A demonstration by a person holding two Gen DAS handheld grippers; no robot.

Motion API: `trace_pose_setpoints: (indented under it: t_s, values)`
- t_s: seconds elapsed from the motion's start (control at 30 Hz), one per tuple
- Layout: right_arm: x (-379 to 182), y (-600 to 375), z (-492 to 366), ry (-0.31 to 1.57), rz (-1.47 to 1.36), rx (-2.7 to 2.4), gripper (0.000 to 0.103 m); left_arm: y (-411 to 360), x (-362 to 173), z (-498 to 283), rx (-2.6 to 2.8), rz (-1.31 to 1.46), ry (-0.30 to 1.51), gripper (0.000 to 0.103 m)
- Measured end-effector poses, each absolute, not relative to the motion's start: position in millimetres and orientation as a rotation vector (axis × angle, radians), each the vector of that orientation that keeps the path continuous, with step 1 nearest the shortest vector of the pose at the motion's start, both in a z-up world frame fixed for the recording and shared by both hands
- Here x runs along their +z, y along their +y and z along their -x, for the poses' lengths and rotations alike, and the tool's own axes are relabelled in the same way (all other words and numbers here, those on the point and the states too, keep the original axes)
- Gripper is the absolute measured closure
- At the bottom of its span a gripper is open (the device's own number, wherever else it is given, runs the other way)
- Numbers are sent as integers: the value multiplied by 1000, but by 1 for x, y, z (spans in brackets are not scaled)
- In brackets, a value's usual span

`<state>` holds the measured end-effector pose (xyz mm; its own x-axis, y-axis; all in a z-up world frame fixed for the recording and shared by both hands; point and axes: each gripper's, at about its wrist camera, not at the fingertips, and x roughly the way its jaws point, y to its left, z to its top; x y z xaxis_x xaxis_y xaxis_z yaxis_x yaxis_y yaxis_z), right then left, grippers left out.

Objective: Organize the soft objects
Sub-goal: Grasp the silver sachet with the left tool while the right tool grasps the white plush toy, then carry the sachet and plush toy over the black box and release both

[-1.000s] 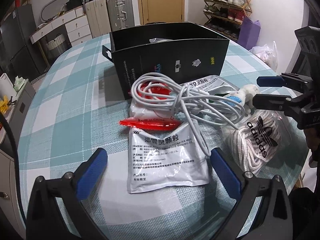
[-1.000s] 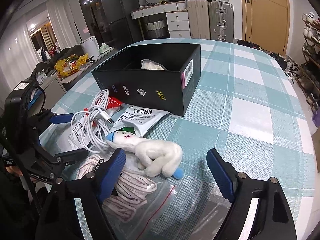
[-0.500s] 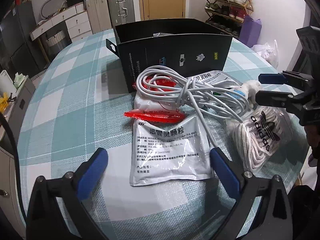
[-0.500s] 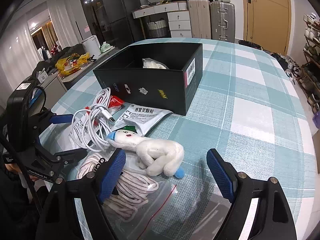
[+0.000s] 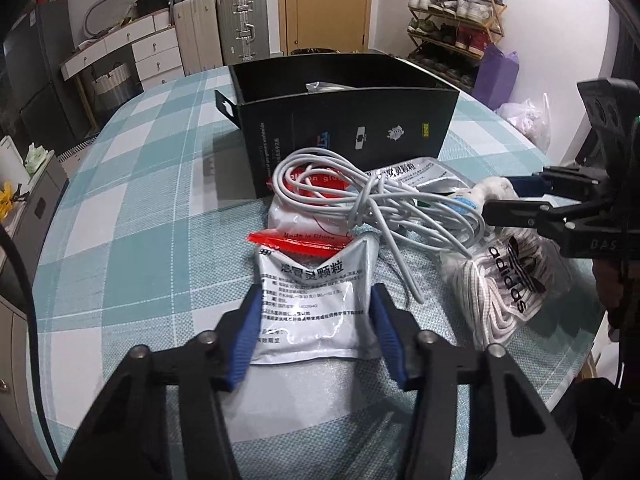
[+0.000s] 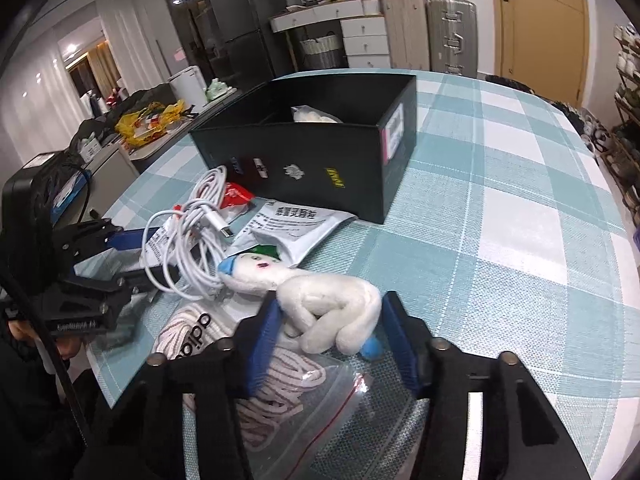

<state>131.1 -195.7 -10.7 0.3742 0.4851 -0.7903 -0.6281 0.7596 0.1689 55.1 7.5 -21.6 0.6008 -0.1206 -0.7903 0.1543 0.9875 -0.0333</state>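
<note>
My left gripper (image 5: 314, 322) is closing on the white sachet (image 5: 316, 304); both blue pads touch its side edges and the packet bows up between them. My right gripper (image 6: 328, 330) is closing around the white plush toy (image 6: 320, 300), pads against both flanks of its curled body. Under the toy lies a clear bag of white laces (image 6: 280, 384). Just beyond, a tangled white cable (image 5: 376, 204) rests over a red-and-white packet (image 5: 304, 216) and a second sachet (image 6: 292, 224). Farther back on the checked tablecloth (image 6: 520, 208) stands the open black box (image 6: 320, 152), with something pale inside.
</note>
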Motion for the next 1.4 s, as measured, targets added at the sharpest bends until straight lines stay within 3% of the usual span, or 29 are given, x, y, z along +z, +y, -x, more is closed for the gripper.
trace_pose_setpoints:
  t_s: [0.3,1.4]
  values:
    - [6,-200,-125,858,163,748,58,10,-17,-51,-152,-27,882,60]
    - [58,-220,-116,636,-20,674,58,28,43,-69,-101,34,670,60]
